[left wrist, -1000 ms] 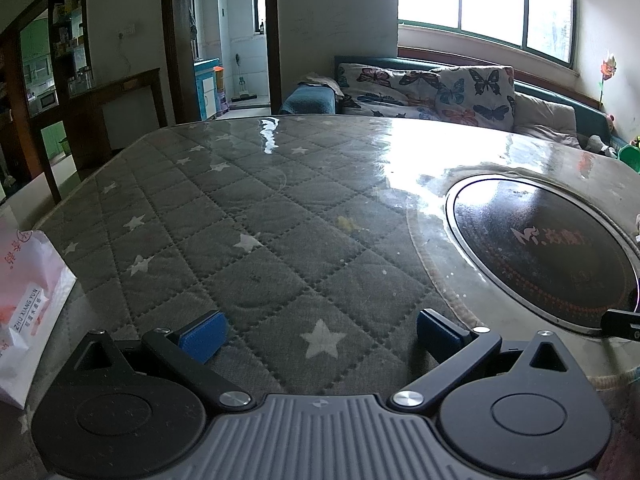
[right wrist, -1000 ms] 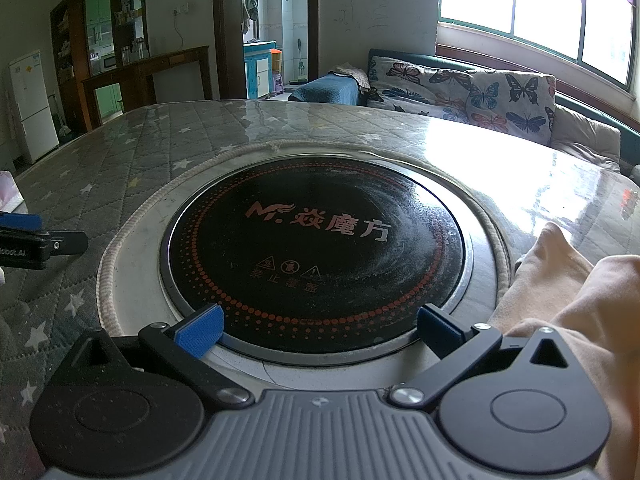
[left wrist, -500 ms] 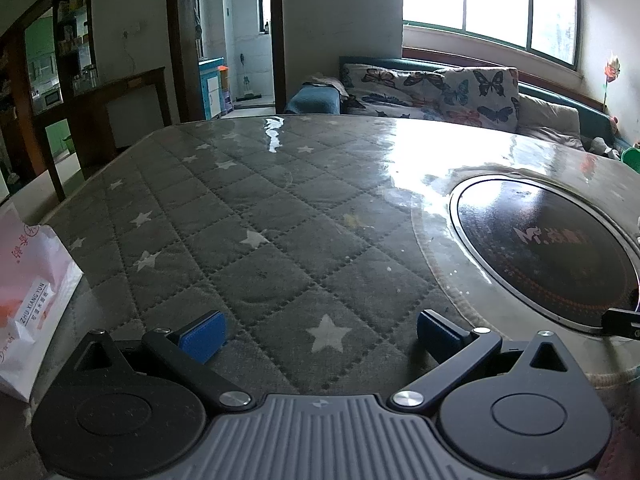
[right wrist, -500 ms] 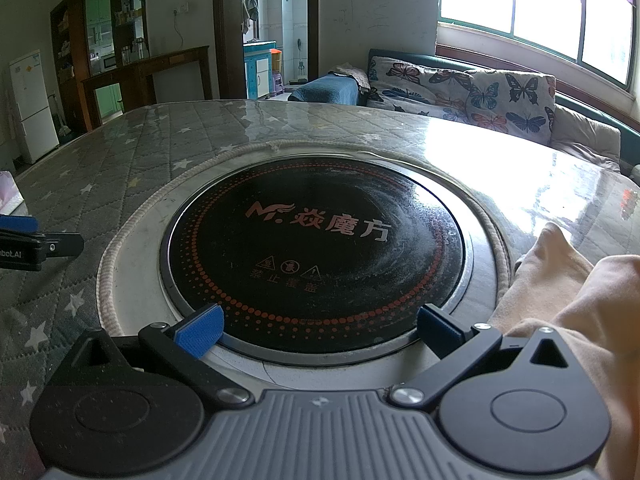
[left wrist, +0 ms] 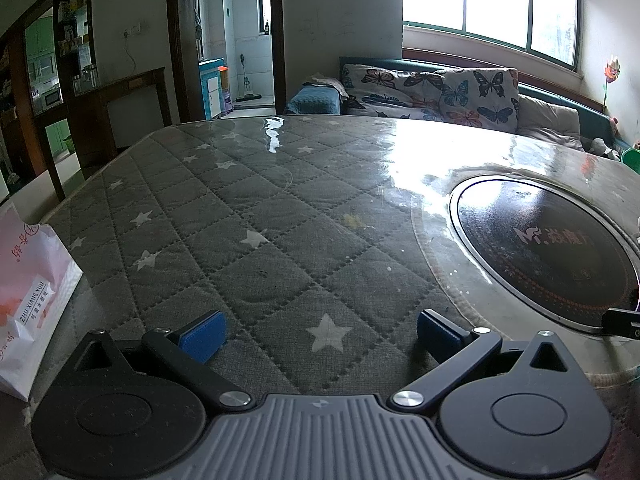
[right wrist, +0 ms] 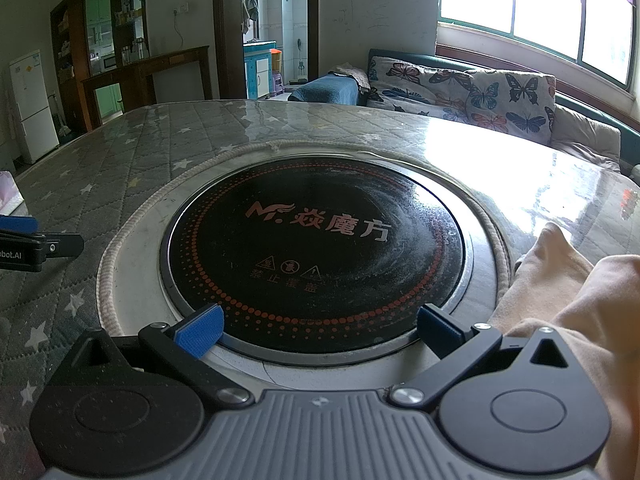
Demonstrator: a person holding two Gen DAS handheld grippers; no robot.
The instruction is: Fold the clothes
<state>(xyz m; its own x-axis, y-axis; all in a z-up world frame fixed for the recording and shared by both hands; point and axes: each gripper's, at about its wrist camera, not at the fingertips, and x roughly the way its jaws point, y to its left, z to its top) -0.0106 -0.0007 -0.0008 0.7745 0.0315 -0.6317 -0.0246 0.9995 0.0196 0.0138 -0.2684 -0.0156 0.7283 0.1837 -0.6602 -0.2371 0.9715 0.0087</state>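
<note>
Round table, covered with a grey quilted, star-printed cloth under a glossy transparent sheet. Black circular induction cooktop set into the table, ringed by a pale braided cord; orange lettering and three warning symbols are printed on the glass. White and pink paper bag with red lettering, stood at the table's left edge. Sofa with butterfly-patterned cushions, placed beyond the table below a wide window. White refrigerator seen at far left, beside dark wooden shelving. Open doorway onto a tiled room is seen behind.
</note>
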